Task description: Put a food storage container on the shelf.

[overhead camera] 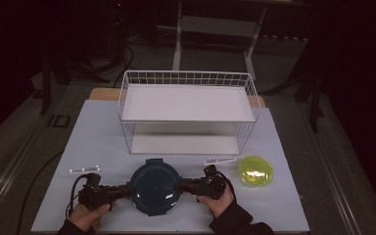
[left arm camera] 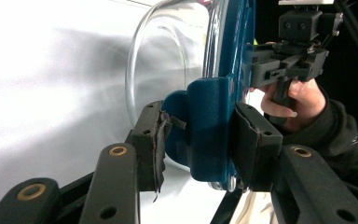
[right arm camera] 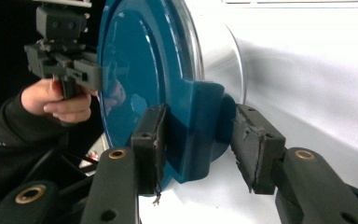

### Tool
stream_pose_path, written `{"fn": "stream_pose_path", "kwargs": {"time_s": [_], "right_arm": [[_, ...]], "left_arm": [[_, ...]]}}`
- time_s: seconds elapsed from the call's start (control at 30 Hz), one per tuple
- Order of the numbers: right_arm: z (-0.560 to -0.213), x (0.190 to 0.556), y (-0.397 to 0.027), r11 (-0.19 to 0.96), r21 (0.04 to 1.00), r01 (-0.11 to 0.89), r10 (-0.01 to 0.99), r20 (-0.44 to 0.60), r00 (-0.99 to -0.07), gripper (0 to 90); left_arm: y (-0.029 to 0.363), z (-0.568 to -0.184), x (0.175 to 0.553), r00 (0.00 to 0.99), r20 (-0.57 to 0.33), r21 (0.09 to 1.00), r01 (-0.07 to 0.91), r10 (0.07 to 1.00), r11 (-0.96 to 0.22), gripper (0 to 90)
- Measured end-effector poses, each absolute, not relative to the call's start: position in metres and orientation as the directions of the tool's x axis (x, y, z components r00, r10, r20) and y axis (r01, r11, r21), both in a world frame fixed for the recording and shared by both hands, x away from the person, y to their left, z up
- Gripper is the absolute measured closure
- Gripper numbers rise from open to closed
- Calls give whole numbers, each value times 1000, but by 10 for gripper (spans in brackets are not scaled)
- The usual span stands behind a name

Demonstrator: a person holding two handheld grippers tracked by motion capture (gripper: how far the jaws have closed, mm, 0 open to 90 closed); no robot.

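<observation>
A round container [overhead camera: 154, 188] with a dark blue lid [right arm camera: 140, 70] over a clear glass bowl [left arm camera: 168, 56] sits near the table's front edge. My left gripper [overhead camera: 127, 190] meets its left side and my right gripper [overhead camera: 181, 186] its right side. In the left gripper view, my left gripper [left arm camera: 200, 140] is shut on a blue clip tab [left arm camera: 209, 116] of the lid, pads pressed on both faces. In the right gripper view, my right gripper [right arm camera: 198, 140] clamps the opposite tab [right arm camera: 196, 112] the same way. Each view shows the other hand and gripper beyond the lid.
A white wire rack [overhead camera: 188, 110] with two shelves stands behind the container. A yellow-green bowl [overhead camera: 256, 170] lies to the right of my right hand. Two small pale strips [overhead camera: 84, 170] [overhead camera: 220, 160] lie on the white table cover [overhead camera: 98, 137].
</observation>
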State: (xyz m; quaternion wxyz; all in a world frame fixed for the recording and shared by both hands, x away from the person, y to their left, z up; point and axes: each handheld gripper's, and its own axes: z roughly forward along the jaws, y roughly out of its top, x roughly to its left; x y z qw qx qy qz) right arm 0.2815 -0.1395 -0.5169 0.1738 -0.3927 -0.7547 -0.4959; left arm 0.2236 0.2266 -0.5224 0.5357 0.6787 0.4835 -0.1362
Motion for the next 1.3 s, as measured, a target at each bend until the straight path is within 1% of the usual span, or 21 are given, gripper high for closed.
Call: {"fn": "stream_pose_path", "kwargs": {"time_s": [0.07, 0.13, 0.33, 0.6, 0.67, 0.7, 0.77, 1.23, 1.3], "right_arm": [[-517, 281, -140, 199, 613, 765, 420, 652, -631, 558], [-516, 279, -141, 187, 608, 772, 428, 657, -621, 559], [-514, 275, -145, 169, 603, 780, 430, 666, -609, 560], [-489, 278, -153, 142, 641, 755, 433, 646, -629, 561], [-486, 278, -155, 139, 646, 751, 433, 642, -632, 561], [-479, 280, -157, 129, 650, 749, 433, 642, -632, 561], [-472, 281, -158, 122, 660, 742, 434, 637, -637, 561], [-428, 294, -173, 73, 701, 709, 445, 613, -653, 562], [-417, 297, -176, 68, 713, 698, 451, 603, -659, 562]], "left_arm": [[226, -522, 222, 495, -700, 598, 801, 516, 43, 568], [224, -522, 222, 472, -723, 573, 818, 505, 55, 570], [222, -517, 222, 482, -717, 580, 813, 504, 48, 571], [214, -489, 232, 516, -696, 616, 787, 500, 46, 571], [214, -489, 232, 516, -696, 616, 787, 500, 46, 571], [211, -479, 236, 525, -689, 628, 776, 500, 50, 570], [209, -471, 239, 536, -682, 641, 766, 498, 53, 570], [196, -425, 262, 593, -640, 695, 718, 489, 41, 570], [193, -415, 268, 604, -633, 707, 706, 484, 44, 570]]}}
